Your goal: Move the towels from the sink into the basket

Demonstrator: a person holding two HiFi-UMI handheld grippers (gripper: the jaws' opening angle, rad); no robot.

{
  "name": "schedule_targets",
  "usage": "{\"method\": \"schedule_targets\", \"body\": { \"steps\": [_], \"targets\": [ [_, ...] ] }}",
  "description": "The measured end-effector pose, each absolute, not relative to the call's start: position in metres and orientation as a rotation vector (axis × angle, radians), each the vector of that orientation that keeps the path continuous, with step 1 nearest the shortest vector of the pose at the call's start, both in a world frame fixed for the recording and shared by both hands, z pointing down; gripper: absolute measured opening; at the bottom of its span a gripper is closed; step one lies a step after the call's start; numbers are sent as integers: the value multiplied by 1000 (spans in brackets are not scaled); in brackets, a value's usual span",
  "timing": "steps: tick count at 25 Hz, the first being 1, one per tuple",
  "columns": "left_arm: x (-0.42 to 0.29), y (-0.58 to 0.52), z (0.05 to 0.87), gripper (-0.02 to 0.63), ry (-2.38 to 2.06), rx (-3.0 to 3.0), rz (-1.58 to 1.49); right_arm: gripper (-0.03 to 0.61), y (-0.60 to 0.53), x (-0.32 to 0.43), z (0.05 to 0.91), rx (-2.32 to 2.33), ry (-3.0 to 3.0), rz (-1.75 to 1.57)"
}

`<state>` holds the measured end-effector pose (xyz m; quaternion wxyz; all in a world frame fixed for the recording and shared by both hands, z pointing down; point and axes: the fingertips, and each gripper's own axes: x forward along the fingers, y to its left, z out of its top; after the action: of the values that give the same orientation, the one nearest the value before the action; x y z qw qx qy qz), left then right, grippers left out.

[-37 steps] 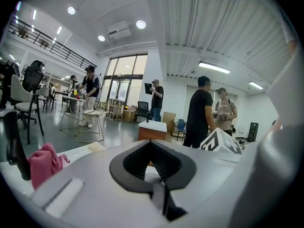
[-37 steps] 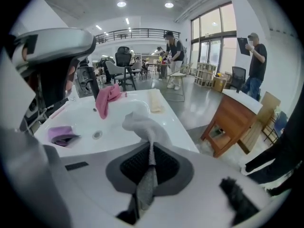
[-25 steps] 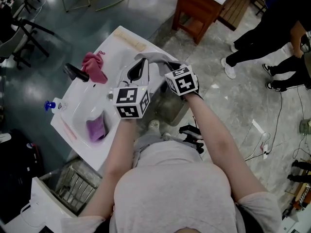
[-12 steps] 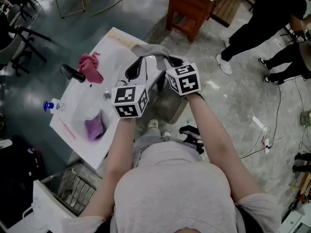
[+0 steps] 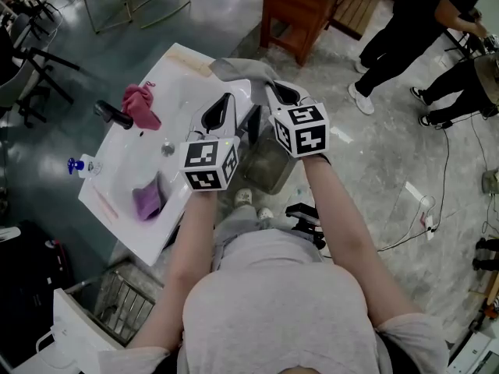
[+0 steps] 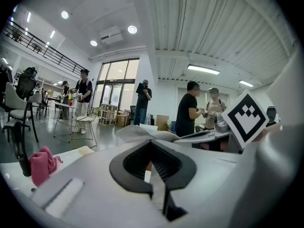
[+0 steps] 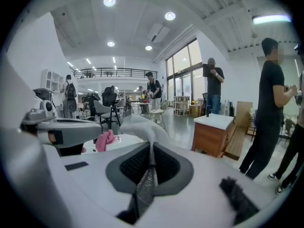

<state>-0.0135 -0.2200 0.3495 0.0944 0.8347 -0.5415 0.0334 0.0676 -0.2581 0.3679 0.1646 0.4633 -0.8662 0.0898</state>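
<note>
**A:** What does the right gripper [image 7: 151,146] have?

**B:** Its jaws are pressed together on a gray towel [image 7: 137,123]. The cloth runs through the pads as a thin strip and bunches up just past the tips.

**A:** And the left gripper [image 6: 152,151]?

**B:** Its jaws are drawn in to a narrow slit with a pale sliver in it. A fold of the same gray towel lies right at the tips, so it looks to be pinching the towel's other edge.

**A:** Where does that put the towel, seen from above?

**B:** In the head view it hangs between the tips of the two grippers, clear of the white bench [image 5: 195,62]. It is over the end of the bench away from the faucet [image 5: 113,114].

**A:** Where is the basket?

**B:** A gray mesh basket [image 5: 269,170] stands on the floor just beside the bench, below the right gripper. The towel is above it, not in it.

**A:** What about the other towels?

**B:** A pink towel [image 5: 140,106] lies crumpled on the bench top, just beside the black faucet. A purple towel [image 5: 146,201] lies inside the sink [image 5: 144,158], towards the near end and apart from the drain [image 5: 167,149].

**A:** Anything else around?

**B:** A blue-capped bottle [image 5: 78,164] stands at the bench's far-left corner. A wooden cabinet [image 5: 300,10] stands beyond the bench, and people stand on the floor to the right.
</note>
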Motion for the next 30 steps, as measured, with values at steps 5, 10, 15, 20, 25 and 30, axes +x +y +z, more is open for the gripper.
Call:
{"method": "schedule_targets", "body": {
  "steps": [5,10,15,20,25,30],
  "targets": [
    [-1,-207,351,6,-1586,2495,108,28,-241,80,347,1375,-2533,211],
    [15,-198,349,6,-1564,2526,113,28,-225,94,327,1453,-2602,118],
    [29,-189,355,6,-1531,2539,119,28,-212,107,321,1496,-2623,93],
    [36,-191,360,6,-1498,2542,114,28,-206,115,317,1530,-2646,80],
    [41,-192,370,6,-1470,2536,124,28,-201,121,328,1561,-2632,120],
    [49,-190,385,6,-1383,2552,146,28,-193,124,338,1608,-2611,134]
  ]
}}
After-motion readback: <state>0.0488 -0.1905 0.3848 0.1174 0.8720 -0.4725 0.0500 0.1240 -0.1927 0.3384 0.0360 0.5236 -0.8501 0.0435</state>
